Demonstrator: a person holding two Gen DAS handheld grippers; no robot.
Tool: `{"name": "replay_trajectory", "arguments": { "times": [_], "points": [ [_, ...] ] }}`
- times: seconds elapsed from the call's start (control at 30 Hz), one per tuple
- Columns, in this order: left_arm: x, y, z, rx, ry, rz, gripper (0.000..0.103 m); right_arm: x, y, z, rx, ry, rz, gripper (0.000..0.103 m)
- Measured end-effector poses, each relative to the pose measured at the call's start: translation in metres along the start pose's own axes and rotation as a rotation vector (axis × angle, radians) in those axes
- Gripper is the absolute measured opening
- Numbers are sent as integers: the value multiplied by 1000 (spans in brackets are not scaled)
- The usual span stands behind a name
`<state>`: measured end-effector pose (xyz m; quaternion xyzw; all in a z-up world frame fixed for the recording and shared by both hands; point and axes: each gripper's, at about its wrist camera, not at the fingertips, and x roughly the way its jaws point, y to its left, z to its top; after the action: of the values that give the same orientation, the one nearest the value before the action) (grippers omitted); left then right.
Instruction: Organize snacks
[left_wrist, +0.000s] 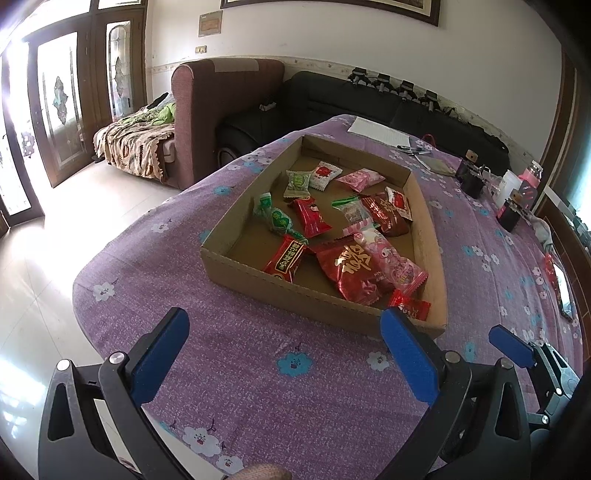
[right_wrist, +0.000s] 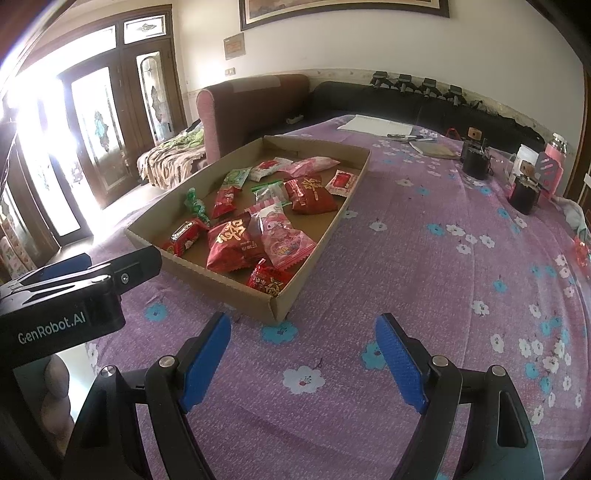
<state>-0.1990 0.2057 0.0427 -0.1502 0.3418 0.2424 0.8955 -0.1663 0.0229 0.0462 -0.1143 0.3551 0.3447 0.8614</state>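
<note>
A shallow cardboard tray (left_wrist: 258, 284) (right_wrist: 314, 266) sits on the purple flowered tablecloth and holds several wrapped snacks. Among them are a large red pack (left_wrist: 351, 273) (right_wrist: 231, 243), a pink pack (left_wrist: 395, 262) (right_wrist: 284, 240) and a green candy (left_wrist: 275, 218) (right_wrist: 195, 205). My left gripper (left_wrist: 284, 325) hovers open just short of the tray's near wall, nothing between its blue pads. My right gripper (right_wrist: 303, 328) is open too, over bare cloth near the tray's near right corner. Each gripper shows at the edge of the other's view.
A white notepad (left_wrist: 380, 131) (right_wrist: 376, 125), pens and a brown booklet lie at the table's far side. Dark jars (right_wrist: 522, 194), a pink bottle (right_wrist: 554, 147) and a clear cup stand at the far right. A maroon armchair and black sofa stand behind the table.
</note>
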Motion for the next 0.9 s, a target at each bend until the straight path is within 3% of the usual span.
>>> {"name": "replay_trajectory", "arguments": {
  "times": [0.9],
  "points": [
    [0,-2,-2,5,9,-6,103,0,0,-1,2,0,9,82]
  ]
}}
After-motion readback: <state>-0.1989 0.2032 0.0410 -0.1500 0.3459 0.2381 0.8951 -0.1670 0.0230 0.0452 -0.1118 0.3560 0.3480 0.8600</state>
